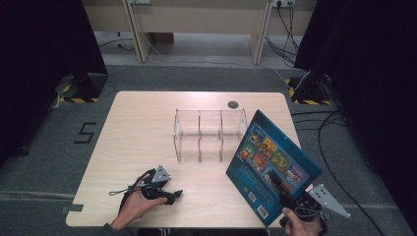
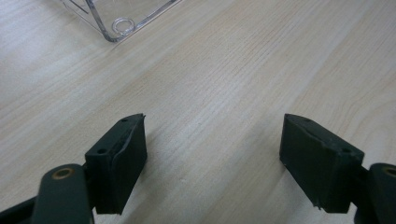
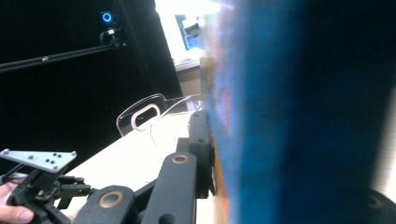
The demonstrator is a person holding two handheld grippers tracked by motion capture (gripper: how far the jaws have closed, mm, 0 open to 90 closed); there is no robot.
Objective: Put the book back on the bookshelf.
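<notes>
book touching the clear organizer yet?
Apart. High view: the book, held aloft in the right gripper, sits right of the clear organizer with bare table between.

Clear acrylic divider rack (image 1: 210, 135) blocks table (image 1: 142, 123) centre. Open tabletop left of it and along the near edge. Tilted blue picture book (image 1: 273, 164) screens the right side, near the rack's right end. Left gripper (image 1: 172, 195) rests front-left, jaws apart over bare wood.

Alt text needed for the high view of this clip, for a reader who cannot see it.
A person's right gripper holds a blue picture book tilted up over the right side of a pale wooden table. The left gripper rests low on the table near its front edge, and a clear three-slot rack stands mid-table.
</notes>
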